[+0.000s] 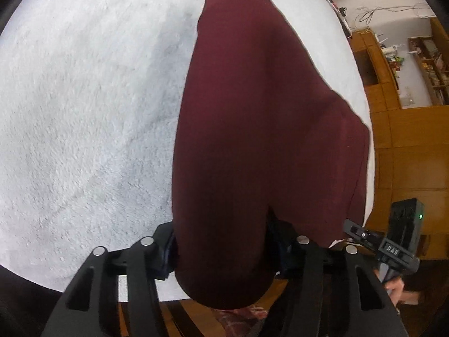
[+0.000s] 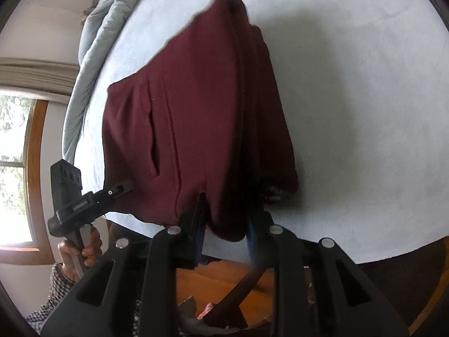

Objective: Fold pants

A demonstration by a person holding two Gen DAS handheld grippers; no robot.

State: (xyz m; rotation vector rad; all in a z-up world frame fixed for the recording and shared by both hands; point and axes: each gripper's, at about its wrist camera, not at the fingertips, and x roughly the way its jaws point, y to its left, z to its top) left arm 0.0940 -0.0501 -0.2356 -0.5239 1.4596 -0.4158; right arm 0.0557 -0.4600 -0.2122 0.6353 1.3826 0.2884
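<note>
Dark maroon pants (image 1: 252,129) lie partly on a white fleece-covered bed (image 1: 84,112), their near end lifted. My left gripper (image 1: 221,252) is shut on the pants' near edge; the cloth drapes over and hides its fingertips. In the right wrist view the same pants (image 2: 196,118) show a pocket slit. My right gripper (image 2: 224,224) is shut on their near edge over the bed's edge (image 2: 364,140). Each view shows the other gripper, on the right in the left wrist view (image 1: 393,241) and on the left in the right wrist view (image 2: 81,199), held by a hand.
A grey quilt (image 2: 95,56) lies bunched along the bed's far left side. Wooden cabinets and shelves (image 1: 407,129) stand right of the bed. A wooden floor (image 2: 224,278) lies below the bed's edge. A window (image 2: 16,174) is at the left.
</note>
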